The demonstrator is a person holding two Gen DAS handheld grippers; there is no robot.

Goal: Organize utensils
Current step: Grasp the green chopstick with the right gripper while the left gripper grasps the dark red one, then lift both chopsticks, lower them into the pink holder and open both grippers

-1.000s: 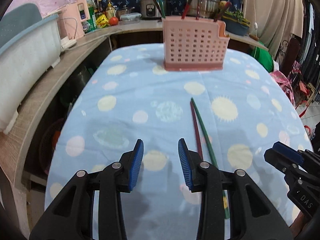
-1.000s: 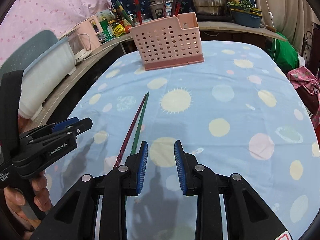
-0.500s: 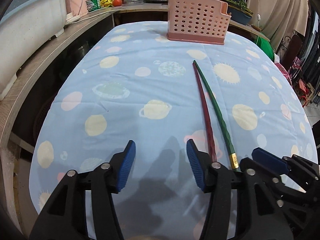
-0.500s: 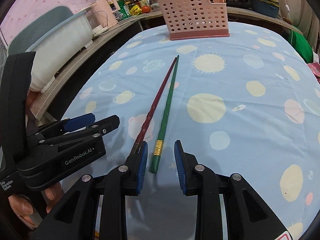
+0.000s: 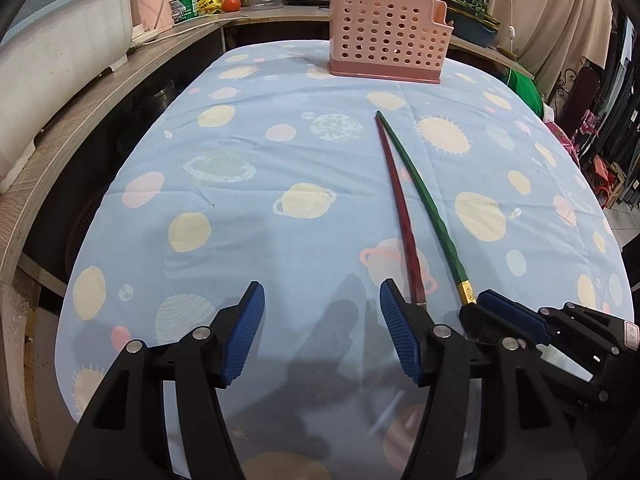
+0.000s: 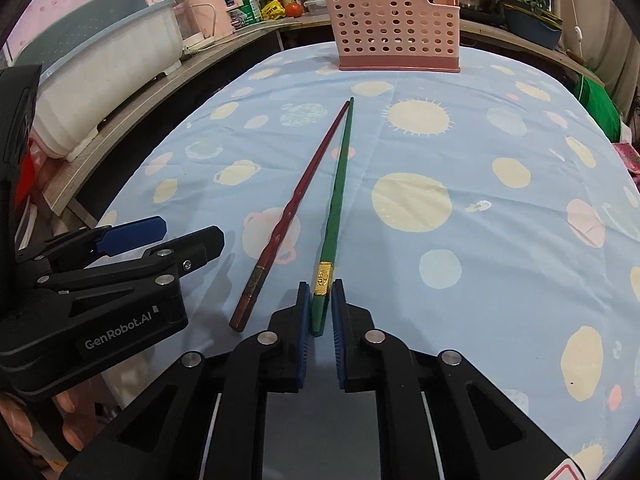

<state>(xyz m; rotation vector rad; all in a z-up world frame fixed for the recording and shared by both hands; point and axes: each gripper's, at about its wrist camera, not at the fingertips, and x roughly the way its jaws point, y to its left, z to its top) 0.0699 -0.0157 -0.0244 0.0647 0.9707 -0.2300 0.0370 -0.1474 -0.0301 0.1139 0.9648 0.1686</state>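
Observation:
A green chopstick (image 6: 338, 184) and a red chopstick (image 6: 294, 208) lie side by side on the blue planet-print tablecloth (image 6: 480, 168), tips toward a pink perforated utensil holder (image 6: 394, 26) at the far end. My right gripper (image 6: 320, 300) is shut on the green chopstick's near end, by its gold band. My left gripper (image 5: 320, 312) is open and empty, just left of the red chopstick (image 5: 402, 208). The green chopstick (image 5: 424, 200) and holder (image 5: 386, 38) also show in the left wrist view, with the right gripper (image 5: 492, 312) at its end.
A wooden counter (image 5: 100, 92) curves along the left and back with a white tub (image 5: 60, 52), bottles, a tomato and pots. The holder contains several chopsticks. Curtains and clutter stand beyond the table's right edge.
Both grippers drew back toward the near ends of the chopsticks. My right gripper moved over the green chopstick's end and closed on it. The left gripper stayed open.

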